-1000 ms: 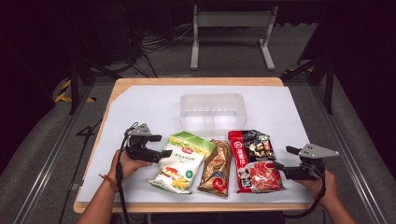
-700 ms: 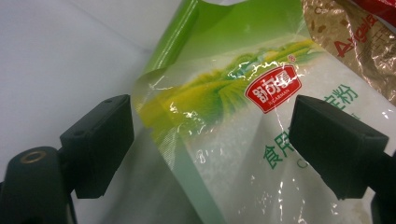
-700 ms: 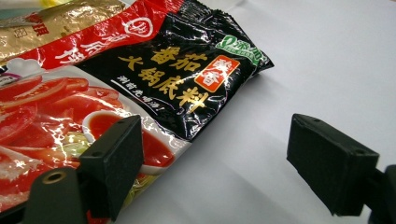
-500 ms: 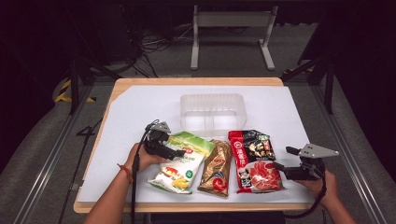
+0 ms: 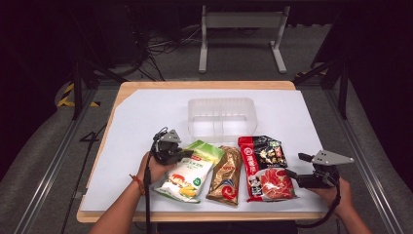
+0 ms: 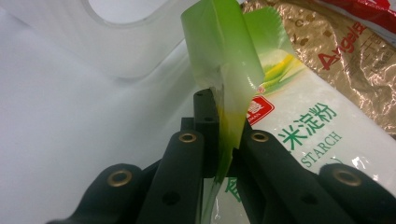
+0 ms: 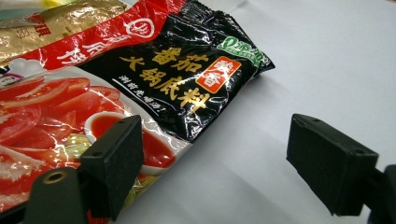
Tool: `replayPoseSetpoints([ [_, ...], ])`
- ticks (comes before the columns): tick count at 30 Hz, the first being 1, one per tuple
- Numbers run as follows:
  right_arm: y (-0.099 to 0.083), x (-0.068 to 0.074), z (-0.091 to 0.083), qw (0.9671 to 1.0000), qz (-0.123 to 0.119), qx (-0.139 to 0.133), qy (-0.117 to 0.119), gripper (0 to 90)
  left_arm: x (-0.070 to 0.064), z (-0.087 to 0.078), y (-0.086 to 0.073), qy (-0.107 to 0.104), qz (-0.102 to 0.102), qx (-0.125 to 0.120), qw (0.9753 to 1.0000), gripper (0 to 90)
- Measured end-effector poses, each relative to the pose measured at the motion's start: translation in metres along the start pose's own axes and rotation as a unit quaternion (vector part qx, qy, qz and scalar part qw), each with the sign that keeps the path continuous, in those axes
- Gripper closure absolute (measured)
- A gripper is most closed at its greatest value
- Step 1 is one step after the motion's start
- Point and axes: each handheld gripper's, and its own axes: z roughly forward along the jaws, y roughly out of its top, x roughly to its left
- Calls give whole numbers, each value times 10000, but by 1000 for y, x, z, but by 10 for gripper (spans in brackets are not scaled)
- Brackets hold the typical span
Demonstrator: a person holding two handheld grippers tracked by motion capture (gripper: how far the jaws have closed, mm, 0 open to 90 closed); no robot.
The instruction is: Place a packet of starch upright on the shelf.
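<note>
Now | left tool [image 6: 223,140] pinches "STARCH" bag [image 6: 299,140] | right tool [image 7: 224,168] gapes beside red-black packet [image 7: 140,79]

Left hand-held gripper [image 5: 182,154] clamped, right [image 5: 292,174] (spread)

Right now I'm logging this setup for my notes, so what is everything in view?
Starch bag: 1, green and white, front left, top corner pinched.
Gold bag: 1, gold-brown, front middle.
Soup-base bag: 1, red and black, front right.
Tub: 1, clear plastic, behind the bags.
Table: 1, white cover, wood edge.
Left claw: 1, black, shut on the starch bag.
Right claw: 1, black, open beside the soup-base bag.
</note>
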Motion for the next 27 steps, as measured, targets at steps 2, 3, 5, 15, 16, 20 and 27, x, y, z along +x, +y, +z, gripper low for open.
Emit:
replayPoseSetpoints([
  [2,0,0,0,10000,-3,-2,-1,196,-1,-2,0,-5,-5,-67,10000,897],
  [3,0,0,-1,10000,-8,-1,-15,196,-2,-6,0,-28,-11,-159,9999,897],
  [5,0,-1,-1,10000,5,-17,-21,197,-5,-13,0,-11,-25,-353,9994,898],
  [15,1,-1,-1,10000,-18,-31,-31,198,-24,-58,6,268,-48,-1318,9909,900],
  [16,1,0,-1,10000,-15,-25,-24,198,-27,-63,9,228,-64,-1380,9902,900],
  [20,1,-1,-2,10000,-22,-21,-35,199,-39,-78,19,294,63,-1690,9852,900],
  [27,1,-2,-3,10000,15,-30,-48,200,-54,-89,29,452,334,-1932,9795,900],
])
